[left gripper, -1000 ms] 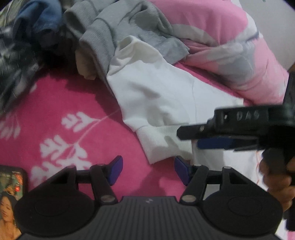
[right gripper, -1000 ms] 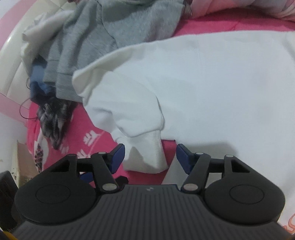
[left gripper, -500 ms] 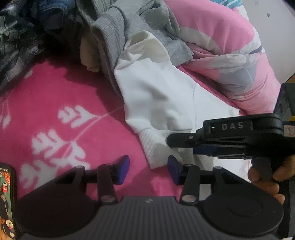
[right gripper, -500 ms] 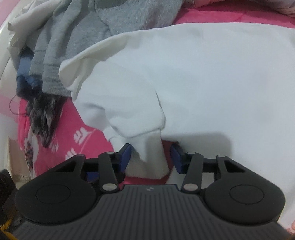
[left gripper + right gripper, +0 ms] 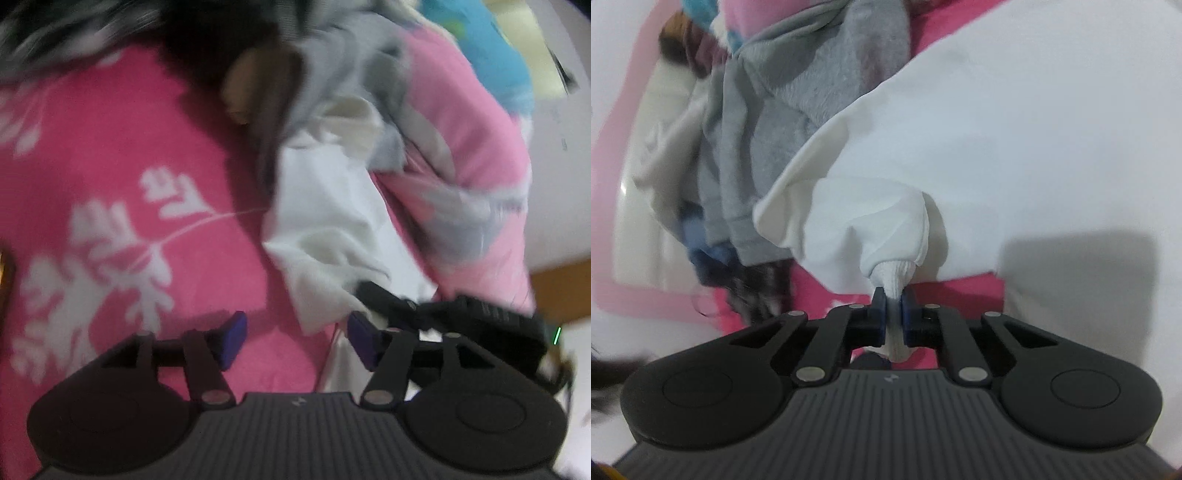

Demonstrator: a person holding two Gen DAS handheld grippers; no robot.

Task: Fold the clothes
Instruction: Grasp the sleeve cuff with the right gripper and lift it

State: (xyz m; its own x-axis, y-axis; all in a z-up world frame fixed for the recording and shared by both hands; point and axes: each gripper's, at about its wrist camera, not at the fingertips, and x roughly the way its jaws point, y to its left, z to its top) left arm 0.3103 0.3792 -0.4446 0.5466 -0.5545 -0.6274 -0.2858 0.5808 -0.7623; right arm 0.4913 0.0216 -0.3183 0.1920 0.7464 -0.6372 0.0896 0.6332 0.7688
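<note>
A white sweatshirt [image 5: 1015, 140] lies spread on the pink bedspread [image 5: 110, 155]. My right gripper [image 5: 893, 314] is shut on the ribbed cuff [image 5: 892, 277] of its sleeve, which bunches up in front of the pads. In the blurred left wrist view the same sleeve [image 5: 332, 229] runs down the middle, and the right gripper [image 5: 461, 314] shows at its lower end. My left gripper [image 5: 295, 339] is open and empty, just below and left of the cuff, above the bedspread.
A grey sweater [image 5: 798, 96] lies over the white sweatshirt's far side, with blue and dark plaid clothes [image 5: 746, 280] piled beside it. A pink and grey quilt [image 5: 461, 155] is bunched on the right. A white bed frame [image 5: 635, 177] lies at far left.
My right gripper has closed on the sleeve cuff and pulled it up. My left gripper has opened wider and swung, with the view blurring.
</note>
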